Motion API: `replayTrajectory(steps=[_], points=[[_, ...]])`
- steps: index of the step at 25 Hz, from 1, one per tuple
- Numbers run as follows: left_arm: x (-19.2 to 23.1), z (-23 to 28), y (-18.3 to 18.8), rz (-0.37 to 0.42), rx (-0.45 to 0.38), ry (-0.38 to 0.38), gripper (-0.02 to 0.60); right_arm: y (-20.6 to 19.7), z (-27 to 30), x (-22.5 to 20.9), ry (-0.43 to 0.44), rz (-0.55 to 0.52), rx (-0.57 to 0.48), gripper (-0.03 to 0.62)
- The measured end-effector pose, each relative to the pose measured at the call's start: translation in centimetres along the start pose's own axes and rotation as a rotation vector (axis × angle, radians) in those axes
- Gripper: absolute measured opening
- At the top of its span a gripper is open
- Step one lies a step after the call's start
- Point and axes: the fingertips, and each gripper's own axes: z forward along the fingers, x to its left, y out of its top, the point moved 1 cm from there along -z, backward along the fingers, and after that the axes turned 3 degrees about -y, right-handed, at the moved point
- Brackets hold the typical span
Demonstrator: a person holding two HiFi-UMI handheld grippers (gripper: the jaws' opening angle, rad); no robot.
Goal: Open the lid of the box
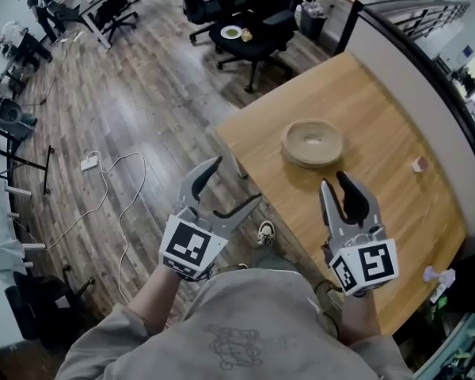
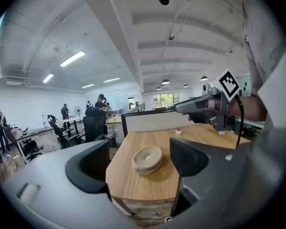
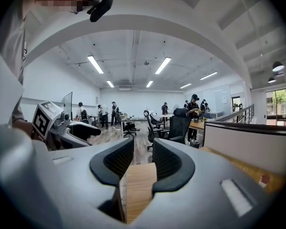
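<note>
A round, flat, light-wood box (image 1: 311, 142) with its lid on sits on the wooden table (image 1: 396, 212). The left gripper view shows the box (image 2: 148, 159) ahead, beyond the jaws. My left gripper (image 1: 236, 182) hovers off the table's left edge over the floor. It is open wide and holds nothing. My right gripper (image 1: 333, 180) hangs over the table just in front of the box, apart from it. Its jaws stand a narrow gap apart, and only bare table wood shows between them (image 3: 142, 161). Each gripper shows in the other's view: right gripper (image 2: 205, 109), left gripper (image 3: 62, 128).
A small pink object (image 1: 419, 164) lies at the table's right, near a low partition (image 1: 404, 62). An office chair (image 1: 245, 34) carrying a plate stands beyond the table. A power strip with cable (image 1: 91, 162) lies on the wood floor at left.
</note>
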Motion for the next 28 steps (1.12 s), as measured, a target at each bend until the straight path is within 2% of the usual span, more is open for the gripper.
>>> replayTrajectory(steps=[8, 13, 16, 18, 22, 26, 28], points=[[0.9, 7.0, -1.1, 0.012, 0.040, -0.065, 0.396, -1.8, 3.9, -4.8, 0.018, 0.008, 0.055, 0.107], [1.1, 10.7, -4.2, 0.054, 0.133, -0.121, 0.396, -4.3, 6.0, -6.2, 0.025, 0.019, 0.118, 0.107], [1.3, 12.6, -6.2, 0.042, 0.166, -0.159, 0.396, -5.7, 7.1, -6.5, 0.029, 0.033, 0.151, 0.107], [1.5, 13.8, -7.4, 0.061, 0.176, -0.194, 0.397, -6.6, 7.6, -6.4, 0.030, 0.036, 0.172, 0.107], [2.4, 16.0, -10.9, 0.156, 0.229, -0.273, 0.399, -8.4, 9.0, -6.2, 0.024, 0.004, 0.220, 0.107], [3.4, 18.3, -13.0, 0.148, 0.238, -0.350, 0.399, -10.2, 11.1, -6.7, 0.000, -0.014, 0.282, 0.107], [3.7, 19.6, -14.2, 0.175, 0.245, -0.395, 0.399, -11.2, 12.5, -6.8, -0.016, -0.014, 0.304, 0.107]])
